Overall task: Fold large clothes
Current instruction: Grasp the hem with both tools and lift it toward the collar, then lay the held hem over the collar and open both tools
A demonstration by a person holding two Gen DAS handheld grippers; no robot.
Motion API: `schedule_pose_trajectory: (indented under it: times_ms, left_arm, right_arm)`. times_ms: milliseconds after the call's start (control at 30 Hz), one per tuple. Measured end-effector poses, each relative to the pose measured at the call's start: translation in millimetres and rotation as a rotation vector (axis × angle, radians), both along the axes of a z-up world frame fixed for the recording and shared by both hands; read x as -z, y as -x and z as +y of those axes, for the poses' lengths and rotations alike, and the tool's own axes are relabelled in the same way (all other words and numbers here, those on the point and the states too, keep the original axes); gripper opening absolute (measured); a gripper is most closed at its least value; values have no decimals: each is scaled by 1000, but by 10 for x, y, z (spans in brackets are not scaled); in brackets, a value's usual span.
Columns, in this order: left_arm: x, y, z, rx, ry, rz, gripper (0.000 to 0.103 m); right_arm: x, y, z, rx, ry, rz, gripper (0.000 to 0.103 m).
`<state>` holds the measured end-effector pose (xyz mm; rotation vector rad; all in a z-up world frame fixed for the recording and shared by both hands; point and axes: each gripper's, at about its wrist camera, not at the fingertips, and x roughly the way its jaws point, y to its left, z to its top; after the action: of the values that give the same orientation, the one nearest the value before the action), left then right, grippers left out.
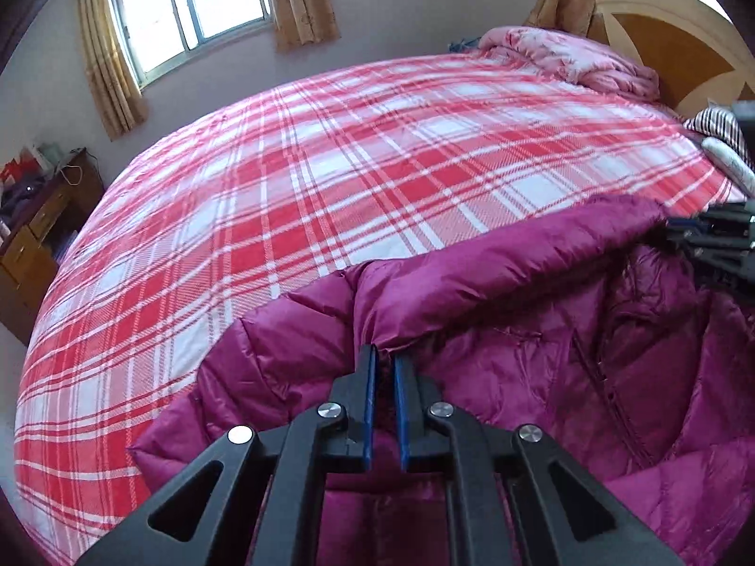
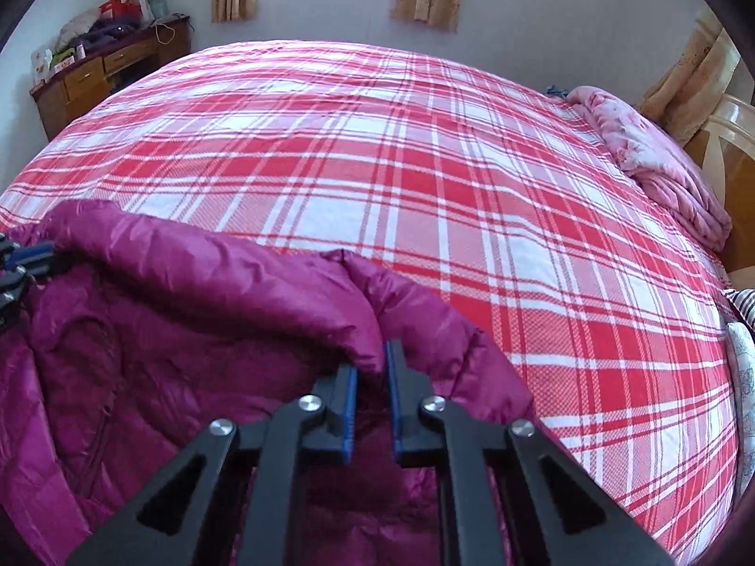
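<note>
A magenta quilted puffer jacket (image 1: 495, 330) lies on the near part of a bed with a red and white plaid cover (image 1: 330, 165). In the left wrist view my left gripper (image 1: 384, 358) is shut on a folded edge of the jacket, with fabric pinched between its blue pads. My right gripper (image 1: 684, 228) shows at the right edge, at the same fold. In the right wrist view my right gripper (image 2: 375, 358) is shut on the jacket (image 2: 188, 306) where a puffy fold bunches up. My left gripper (image 2: 23, 257) peeks in at the left edge. A zipper runs down the jacket's front.
A pink quilt (image 1: 566, 56) is bundled by the wooden headboard (image 1: 675, 47). A striped cloth (image 1: 717, 127) lies at the bed's right side. A cluttered wooden desk (image 2: 94, 75) stands by the wall beyond the plaid cover (image 2: 424, 165). Curtained windows (image 1: 188, 4) are behind.
</note>
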<state>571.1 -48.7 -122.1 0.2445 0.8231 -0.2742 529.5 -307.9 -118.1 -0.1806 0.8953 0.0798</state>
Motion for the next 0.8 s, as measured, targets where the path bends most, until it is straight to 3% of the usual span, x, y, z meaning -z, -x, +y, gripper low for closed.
schedule_pose_trajectory:
  times_ms: [233, 267, 300, 333, 367, 433, 633, 800]
  left_arm:
    - [-618, 81, 62, -18, 171, -96, 13]
    - [-650, 43, 59, -29, 193, -98, 30]
    - [-672, -45, 45, -53, 227, -96, 65]
    - [-652, -103, 25, -83, 233, -101, 81]
    - [-623, -154, 4, -112, 230, -115, 91]
    - [-500, -264, -95, -126, 208, -114, 91]
    - [165, -414, -342, -139, 51, 53, 91]
    - [302, -342, -326, -129, 57, 58, 91]
  right_arm:
    - [68, 39, 0, -5, 9, -17, 13]
    - [87, 50, 3, -7, 14, -20, 13]
    - [105, 58, 11, -10, 19, -22, 13]
    - [124, 68, 22, -12, 28, -26, 13]
    - [131, 76, 28, -14, 34, -29, 13]
    - [133, 87, 22, -14, 31, -30, 13]
    - [-15, 178, -159, -19, -105, -15, 16]
    - [-341, 344, -215, 31, -175, -89, 28]
